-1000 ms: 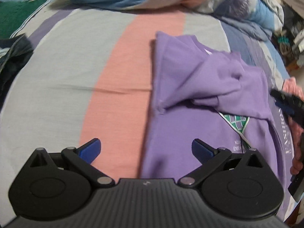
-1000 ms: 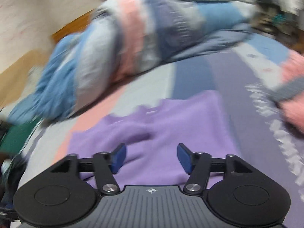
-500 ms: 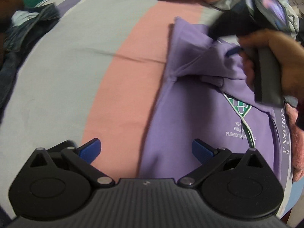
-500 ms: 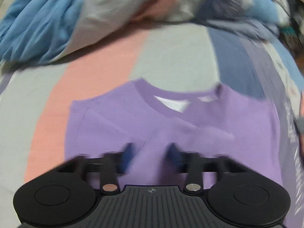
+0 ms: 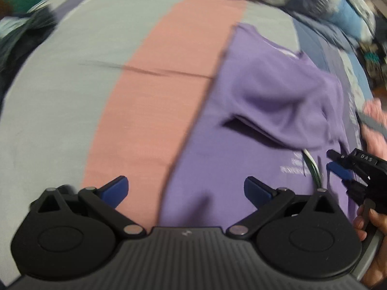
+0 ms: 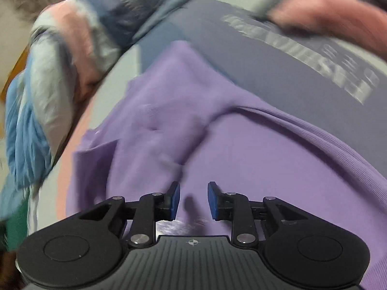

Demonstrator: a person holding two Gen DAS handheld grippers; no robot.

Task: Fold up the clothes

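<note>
Two claws [image 5: 186,189] [image 6: 193,199] (unclenched) over sweatshirt [image 5: 254,125]

This is a home bedroom. The work surface is a bed covered by a striped bedsheet [image 5: 154,77] in grey, pink and purple bands, with a rumpled quilt [image 6: 67,55] of matching colours heaped at its far end. Loose clothes lie about: a purple sweatshirt [image 5: 254,125] on the sheet, dark garments [image 5: 21,38] at the left edge.
</note>
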